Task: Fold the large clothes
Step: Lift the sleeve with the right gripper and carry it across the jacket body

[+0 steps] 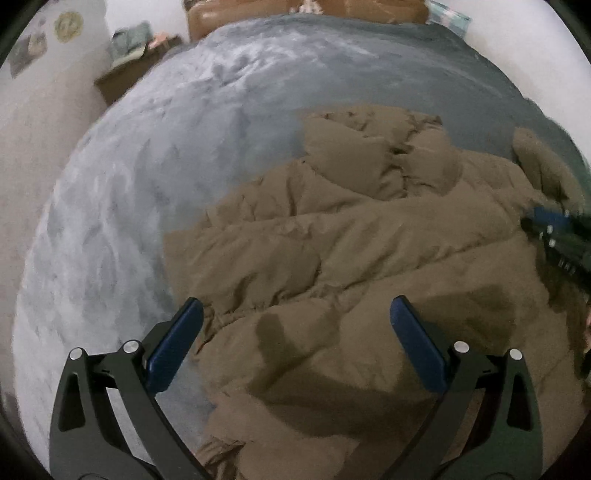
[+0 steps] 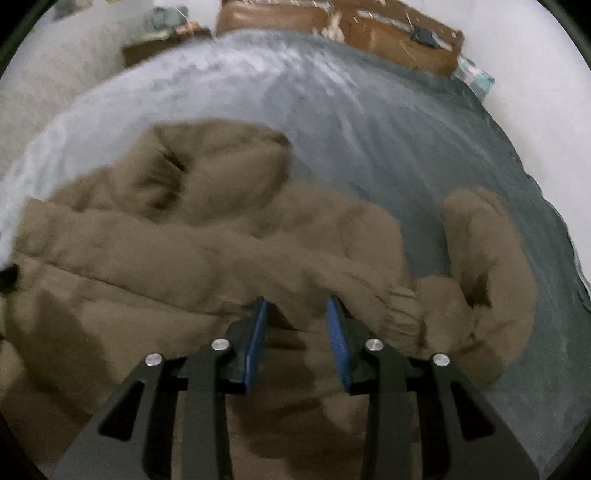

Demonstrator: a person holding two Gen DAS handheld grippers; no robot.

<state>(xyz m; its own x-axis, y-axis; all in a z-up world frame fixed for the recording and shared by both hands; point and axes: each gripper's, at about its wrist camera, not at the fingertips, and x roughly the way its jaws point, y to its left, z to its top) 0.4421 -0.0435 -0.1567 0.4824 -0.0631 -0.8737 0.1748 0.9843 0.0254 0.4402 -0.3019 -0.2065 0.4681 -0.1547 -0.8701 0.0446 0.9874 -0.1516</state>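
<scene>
A puffy, quilted tan-brown jacket (image 1: 351, 258) lies spread and rumpled on a grey-blue plush bed cover (image 1: 155, 155). The left gripper (image 1: 295, 314) hovers above the jacket's near left edge, blue-padded jaws spread wide, nothing between them. The right gripper (image 2: 295, 310) hangs over the jacket beside its curled sleeve (image 2: 476, 273), jaws narrowly parted, pinching nothing.

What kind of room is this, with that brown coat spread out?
Most likely a bedroom. The brown puffy coat lies on a wide bed covered with a grey plush blanket, there is a padded brown headboard at the far end, and a small bedside table stands beside it.
</scene>
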